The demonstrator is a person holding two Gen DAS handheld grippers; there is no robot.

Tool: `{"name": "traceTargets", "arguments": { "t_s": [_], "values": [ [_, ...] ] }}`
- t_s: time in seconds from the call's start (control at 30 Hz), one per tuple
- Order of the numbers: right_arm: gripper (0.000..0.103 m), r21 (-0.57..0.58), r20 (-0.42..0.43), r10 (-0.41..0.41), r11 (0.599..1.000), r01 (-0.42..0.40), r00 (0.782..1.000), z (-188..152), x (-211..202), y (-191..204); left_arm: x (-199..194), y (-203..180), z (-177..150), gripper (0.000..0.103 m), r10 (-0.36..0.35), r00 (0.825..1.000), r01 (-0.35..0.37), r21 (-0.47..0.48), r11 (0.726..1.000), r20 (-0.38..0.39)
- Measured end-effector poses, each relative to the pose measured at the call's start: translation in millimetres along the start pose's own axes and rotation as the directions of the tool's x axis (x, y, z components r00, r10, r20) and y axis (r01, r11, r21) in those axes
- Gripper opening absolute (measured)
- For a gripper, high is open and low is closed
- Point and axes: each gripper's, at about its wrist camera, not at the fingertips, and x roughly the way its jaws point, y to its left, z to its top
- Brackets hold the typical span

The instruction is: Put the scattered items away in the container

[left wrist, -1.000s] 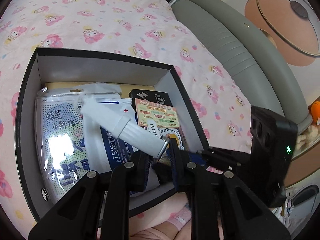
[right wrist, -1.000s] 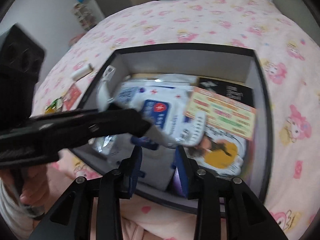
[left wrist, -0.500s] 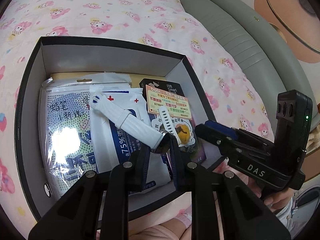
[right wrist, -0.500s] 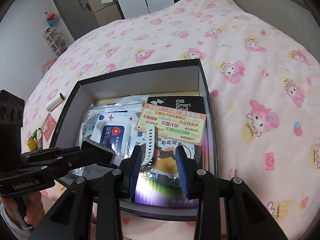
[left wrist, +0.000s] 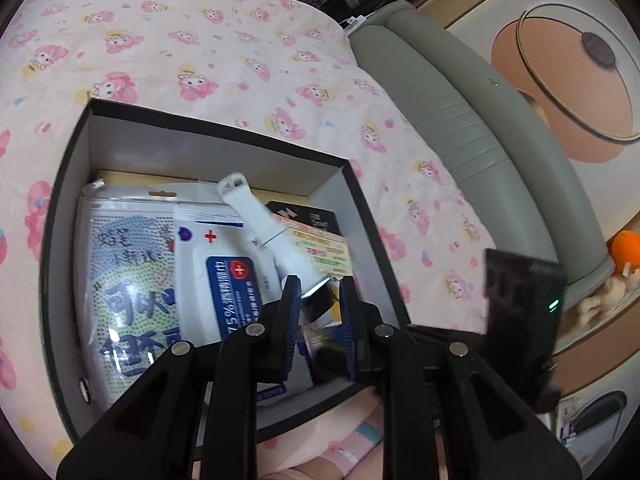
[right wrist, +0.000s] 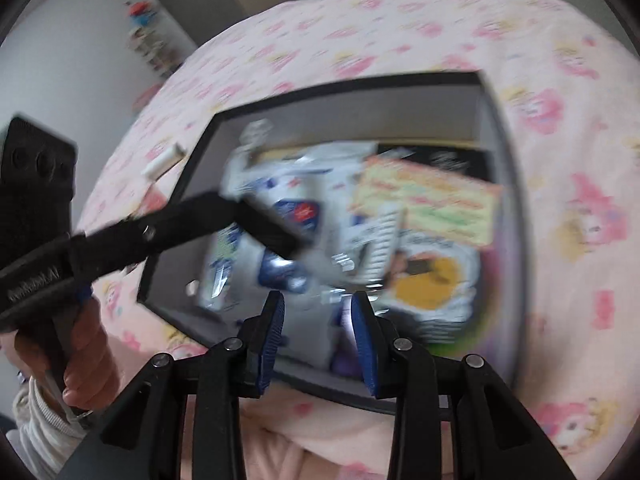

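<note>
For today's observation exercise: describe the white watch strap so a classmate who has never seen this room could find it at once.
Start at the black cardboard box with grey inside walls sitting on the pink cartoon-print bedspread. Inside, a long white rubbery watch strap slants across the flat packets, its lower end between the left hand-held gripper fingers. Unlike the printed packs around it, it is plain, narrow and raised.

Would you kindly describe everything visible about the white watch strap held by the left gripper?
The white watch strap looks like smooth, matte rubber or silicone, with a looped end farthest from the camera and a band keeper partway along. It slants upward over the wipes pack inside the dark box. The left gripper pinches its near end, by a dark watch body; the rest hangs free above the packets.
</note>
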Motion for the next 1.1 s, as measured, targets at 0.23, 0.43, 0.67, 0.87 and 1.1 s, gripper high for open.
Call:
{"name": "traceTargets", "arguments": {
  "t_s": [0.23,0.43,0.67,0.87,1.1],
  "values": [
    [0.031,0.032,0.045,-0.151,0.988,0.15,0.987,1,-1,-7,8,3,-2,0.018,0.086,0.995,-0.086,0.004,0.996,-0.04],
    [0.031,0.073,0.068,-0.177,0.982,0.172,0.982,4,-8,-16,20,9,-6,0.023,0.138,0.984,-0.139,0.0,0.99,-0.113],
    [0.031,0.044,0.06,-0.224,0.974,0.221,0.973,7,-6,-22,28,-2,-12,0.024,0.203,0.967,-0.191,0.088,0.978,-0.155],
    [0.031,-0.014,-0.019,-0.194,0.981,0.194,0.981,4,12,-18,35,0,-13,0.026,0.234,0.955,-0.216,0.11,0.97,-0.183],
    [0.031,-0.017,-0.012,-0.253,0.967,0.253,0.967,7,19,-20,39,8,-10,0.026,0.206,0.964,-0.196,0.075,0.978,-0.166]
  ]
}}
